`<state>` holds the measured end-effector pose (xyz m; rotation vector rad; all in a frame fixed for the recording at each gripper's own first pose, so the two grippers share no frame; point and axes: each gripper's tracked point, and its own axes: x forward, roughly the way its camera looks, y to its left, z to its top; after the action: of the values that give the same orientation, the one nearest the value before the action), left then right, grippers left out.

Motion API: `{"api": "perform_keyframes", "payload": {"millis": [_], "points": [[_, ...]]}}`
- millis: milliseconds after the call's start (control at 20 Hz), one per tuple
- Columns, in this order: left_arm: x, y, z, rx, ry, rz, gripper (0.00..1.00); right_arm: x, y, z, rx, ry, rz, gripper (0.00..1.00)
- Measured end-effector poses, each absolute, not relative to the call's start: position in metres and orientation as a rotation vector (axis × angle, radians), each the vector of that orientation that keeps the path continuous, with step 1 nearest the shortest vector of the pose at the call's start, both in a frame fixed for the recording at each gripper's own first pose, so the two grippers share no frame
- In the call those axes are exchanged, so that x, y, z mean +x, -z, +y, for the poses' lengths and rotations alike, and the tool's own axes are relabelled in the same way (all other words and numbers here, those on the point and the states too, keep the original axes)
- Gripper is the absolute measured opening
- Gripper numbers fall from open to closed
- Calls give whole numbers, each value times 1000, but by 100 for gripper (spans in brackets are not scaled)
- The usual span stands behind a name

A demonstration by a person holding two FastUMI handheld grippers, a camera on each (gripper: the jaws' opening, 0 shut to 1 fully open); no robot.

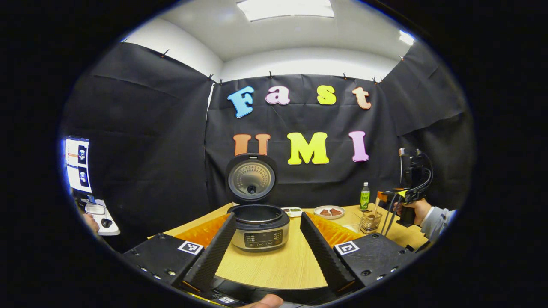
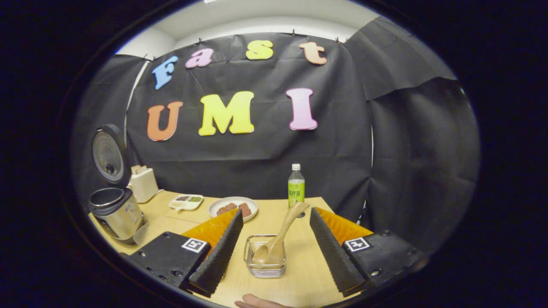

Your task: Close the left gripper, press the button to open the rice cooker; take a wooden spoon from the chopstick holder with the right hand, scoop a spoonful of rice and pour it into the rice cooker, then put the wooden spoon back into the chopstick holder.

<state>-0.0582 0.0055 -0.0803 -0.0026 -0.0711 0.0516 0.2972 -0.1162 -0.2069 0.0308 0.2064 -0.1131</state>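
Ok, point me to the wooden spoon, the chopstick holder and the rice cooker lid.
wooden spoon (image 2: 286, 229), right gripper view, on the handle's middle.
chopstick holder (image 2: 265, 272), right gripper view, on the front wire wall.
rice cooker lid (image 1: 251, 179), left gripper view, on the raised lid's inner face.

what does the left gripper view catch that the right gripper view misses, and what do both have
Left gripper view alone: the right gripper held in a hand above the chopstick holder, the cooker's control panel, and a screen at far left.

Right gripper view alone: a white box behind the cooker, and the wooden spoon leaning in the holder between that gripper's open fingers.

Both: the open rice cooker with lid up, the plate, the small dish, the green bottle, and the wooden table.
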Motion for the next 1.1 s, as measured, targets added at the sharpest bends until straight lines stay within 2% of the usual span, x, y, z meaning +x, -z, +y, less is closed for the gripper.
{"api": "perform_keyframes", "payload": {"millis": [100, 200, 300, 350, 450, 600, 650, 700, 750, 800, 900, 950, 1100], "points": [[-61, 80, 0, -22, -14, -79, 94, 321, 228, -124, 45, 133, 278, 100], [-59, 78, 9, -26, -36, -83, 94, 341, 240, -123, 56, 117, 318, 99], [-56, 79, 11, -21, -44, -87, 95, 356, 247, -132, 77, 136, 334, 94], [-54, 80, 11, -23, -40, -80, 94, 363, 252, -139, 79, 151, 345, 97], [-49, 86, 13, -33, -38, -66, 94, 376, 262, -152, 120, 167, 374, 96], [-43, 96, 21, -50, -53, -37, 95, 391, 276, -147, 241, 112, 431, 87], [-41, 98, 23, -54, -61, -25, 95, 394, 280, -147, 263, 105, 444, 81], [-40, 100, 24, -55, -63, -15, 94, 399, 282, -142, 267, 82, 447, 80], [-40, 100, 24, -53, -62, -12, 95, 401, 279, -142, 264, 76, 438, 67], [-39, 100, 24, -52, -60, -16, 95, 399, 272, -137, 273, 60, 426, 67], [-39, 99, 22, -49, -54, -18, 94, 394, 264, -135, 280, 70, 419, 36], [-39, 97, 21, -45, -50, -21, 94, 386, 259, -130, 279, 51, 408, 28], [-41, 98, 18, -37, -36, -18, 94, 373, 243, -110, 179, 16, 372, 21]]}}
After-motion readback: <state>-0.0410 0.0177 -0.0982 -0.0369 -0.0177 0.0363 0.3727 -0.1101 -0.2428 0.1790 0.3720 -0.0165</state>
